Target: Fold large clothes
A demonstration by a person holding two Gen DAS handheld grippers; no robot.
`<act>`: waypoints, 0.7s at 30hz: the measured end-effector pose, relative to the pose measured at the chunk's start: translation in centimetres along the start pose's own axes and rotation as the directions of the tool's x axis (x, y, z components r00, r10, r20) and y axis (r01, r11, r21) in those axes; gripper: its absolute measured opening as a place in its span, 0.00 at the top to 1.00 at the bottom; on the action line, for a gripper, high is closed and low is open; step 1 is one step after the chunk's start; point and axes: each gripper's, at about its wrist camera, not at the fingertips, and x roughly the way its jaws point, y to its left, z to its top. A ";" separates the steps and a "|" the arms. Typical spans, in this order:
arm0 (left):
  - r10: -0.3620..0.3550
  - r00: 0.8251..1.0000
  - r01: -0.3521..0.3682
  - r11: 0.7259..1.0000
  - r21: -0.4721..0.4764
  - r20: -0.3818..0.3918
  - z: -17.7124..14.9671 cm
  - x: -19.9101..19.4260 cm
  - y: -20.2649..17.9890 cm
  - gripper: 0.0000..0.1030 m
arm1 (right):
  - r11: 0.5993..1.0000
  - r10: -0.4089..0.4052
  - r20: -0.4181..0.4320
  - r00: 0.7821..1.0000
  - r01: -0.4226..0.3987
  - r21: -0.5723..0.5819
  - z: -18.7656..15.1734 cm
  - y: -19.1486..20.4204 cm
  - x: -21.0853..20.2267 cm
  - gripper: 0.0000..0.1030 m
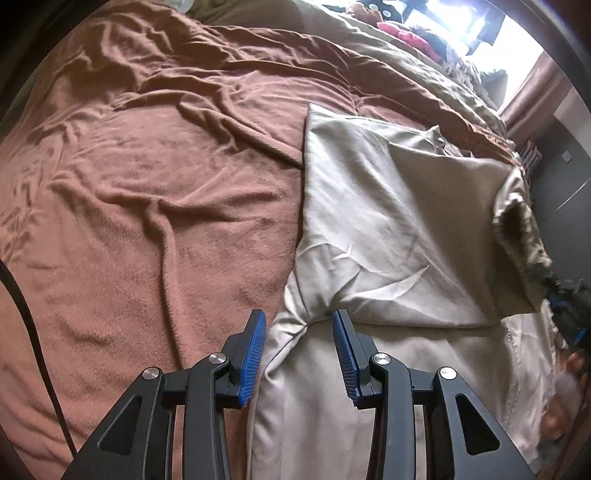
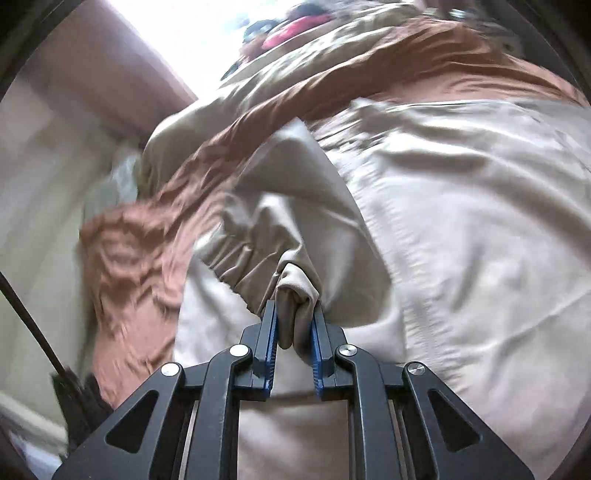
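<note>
A smooth, faintly shiny beige cloth jacket (image 1: pixel 388 221) lies on a fuzzy, matt brown fleece blanket (image 1: pixel 147 203). Each hand-held gripper (image 1: pixel 299 325) is matt black plastic with ribbed blue pads (image 1: pixel 255 354) and bright metal pins (image 1: pixel 381 357).

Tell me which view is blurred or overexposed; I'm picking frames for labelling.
Left wrist view: mostly sharp on the beige garment and brown blanket, window corner blown out, fisheye bending at the edges. Right wrist view: motion blur smears the fabric, the right tongs stay sharp, glare at the window.
</note>
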 end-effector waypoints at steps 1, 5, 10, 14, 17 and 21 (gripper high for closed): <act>0.006 1.000 -0.006 1.000 0.008 -0.001 0.1 0.1 -0.2 0.61 | 0.999 0.001 0.010 1.000 -0.002 0.035 0.4 -1.0 -0.5 0.83; 0.023 1.000 -0.023 1.000 0.021 -0.007 0.2 0.6 -0.5 0.61 | 0.979 -0.028 0.055 0.998 0.016 0.204 0.8 -5.9 -2.7 0.46; 0.033 0.999 -0.033 0.999 0.022 -0.007 0.1 0.8 -0.6 0.61 | 0.951 -0.035 0.099 0.994 0.003 0.309 0.3 -9.8 -5.4 0.23; 0.044 0.999 -0.044 0.999 0.026 -0.001 0.1 0.8 -0.6 0.61 | 0.970 -0.112 0.045 0.993 0.099 0.223 -0.2 -9.2 -5.5 0.23; 0.045 0.999 -0.045 0.999 0.015 -0.001 0.1 1.0 -0.3 0.61 | 0.992 -0.124 -0.036 0.992 0.125 0.025 -0.9 -5.0 -4.1 0.23; 0.048 0.999 -0.048 0.999 0.011 0.001 0.2 1.0 -0.2 0.61 | 0.973 -0.173 -0.049 0.984 0.163 -0.163 -2.4 -0.5 -2.5 0.23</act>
